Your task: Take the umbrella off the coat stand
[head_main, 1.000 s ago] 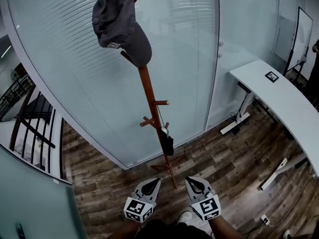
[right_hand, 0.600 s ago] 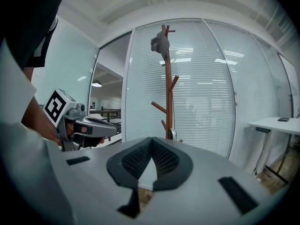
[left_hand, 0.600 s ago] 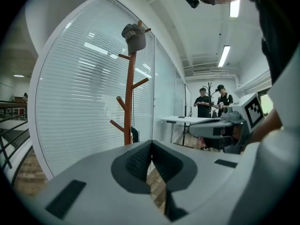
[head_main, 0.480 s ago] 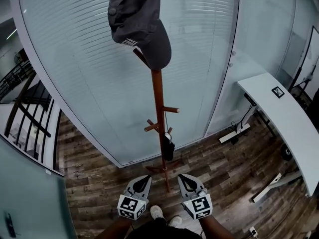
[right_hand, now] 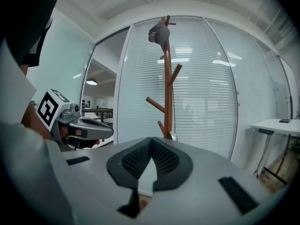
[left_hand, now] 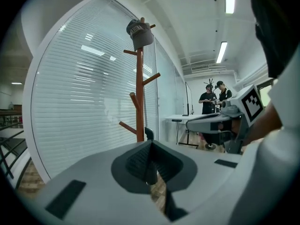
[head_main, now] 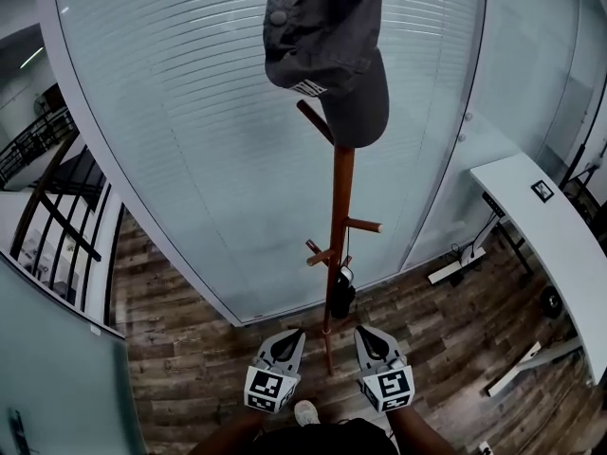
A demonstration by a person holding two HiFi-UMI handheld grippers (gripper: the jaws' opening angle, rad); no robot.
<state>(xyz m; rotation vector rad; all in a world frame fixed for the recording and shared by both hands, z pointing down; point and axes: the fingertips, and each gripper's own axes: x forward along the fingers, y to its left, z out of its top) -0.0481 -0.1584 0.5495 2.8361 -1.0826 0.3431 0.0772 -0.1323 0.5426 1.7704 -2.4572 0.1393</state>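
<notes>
Status: removal not begun. The umbrella point(head_main: 341, 297) hangs low on the coat stand point(head_main: 340, 207), untouched. The left gripper point(head_main: 287, 341) and right gripper point(head_main: 368, 341) are near the stand's base, jaws clenched and empty. Remaining: approach, open, grasp, unhook.

Grey wedge-shaped shells are seen on the left gripper point(head_main: 289, 342) and right gripper point(head_main: 371, 341), each bearing a cube point(head_main: 268, 390) of black-and-white square markers; black ribbed pads point(right_hand: 136, 161) are fitted (a white shoe point(head_main: 305, 412) is worn).
</notes>
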